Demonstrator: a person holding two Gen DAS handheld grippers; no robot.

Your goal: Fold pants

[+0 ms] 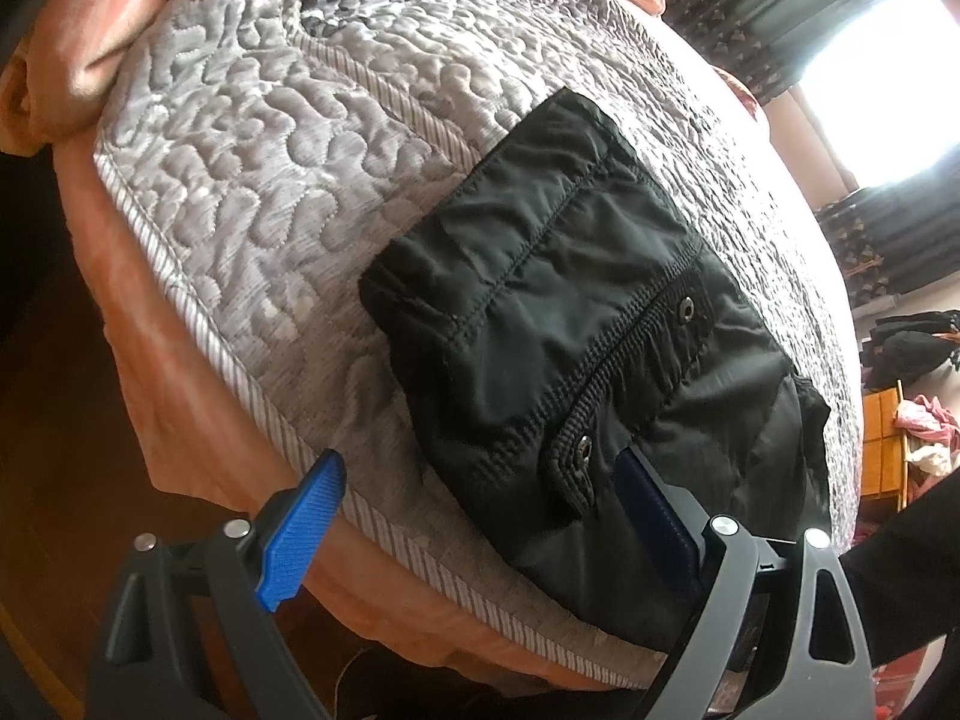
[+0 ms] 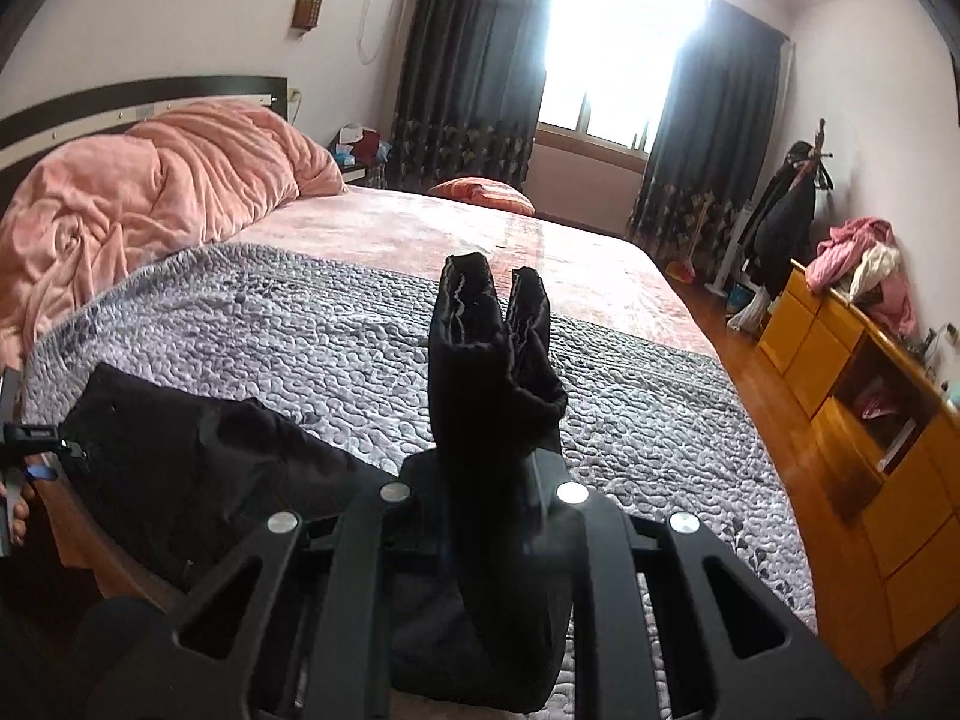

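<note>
Black pants (image 1: 570,312) lie partly folded on a grey quilted cover (image 1: 270,180) at the bed's near edge, waistband with metal eyelets toward me. My left gripper (image 1: 480,510) is open, blue pads wide apart; the right pad (image 1: 651,510) lies on the waistband end, the left pad (image 1: 303,528) hangs over the bed edge. My right gripper (image 2: 492,480) is shut on the pants' leg ends (image 2: 492,360), which stick up between its fingers above the bed. The rest of the pants (image 2: 198,462) lies to the left in that view.
A pink duvet (image 2: 138,198) is bunched at the headboard. An orange pillow (image 2: 486,192) lies at the far side. A yellow wooden dresser (image 2: 870,390) with clothes stands right, across the wooden floor (image 2: 744,348). A coat rack (image 2: 792,204) and dark curtains stand by the bright window.
</note>
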